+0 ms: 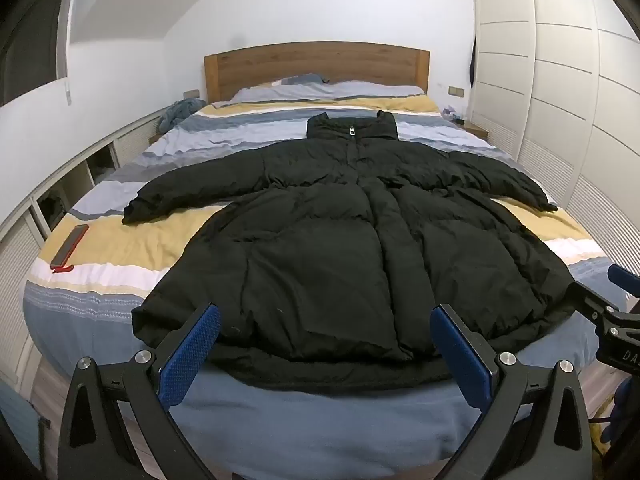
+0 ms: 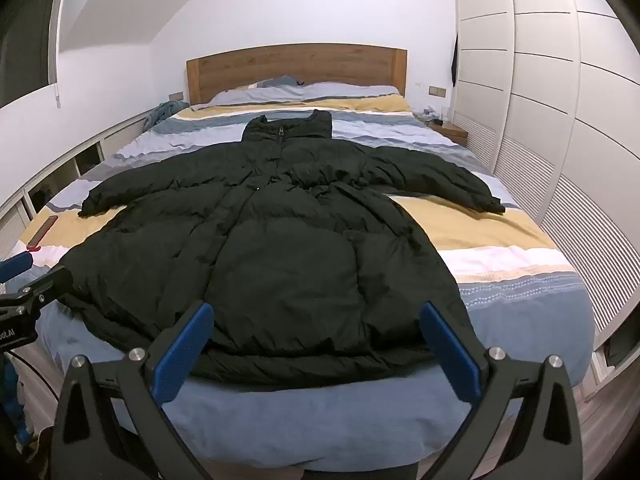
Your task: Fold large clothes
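Observation:
A large black puffer jacket (image 1: 332,240) lies flat and face up on the bed, zipped, collar toward the headboard, both sleeves spread out sideways. It also shows in the right wrist view (image 2: 280,248). My left gripper (image 1: 325,318) is open and empty, hovering just above the jacket's hem near the foot of the bed. My right gripper (image 2: 316,316) is open and empty, also just above the hem. Each gripper shows at the edge of the other's view, the right one (image 1: 612,312) and the left one (image 2: 28,280).
The bed has a striped blue, yellow and white cover (image 1: 132,236) and a wooden headboard (image 1: 316,66). A grey and red flat object (image 1: 68,248) lies on the bed's left side. White wardrobes (image 1: 560,92) stand on the right, low shelving (image 1: 80,176) on the left.

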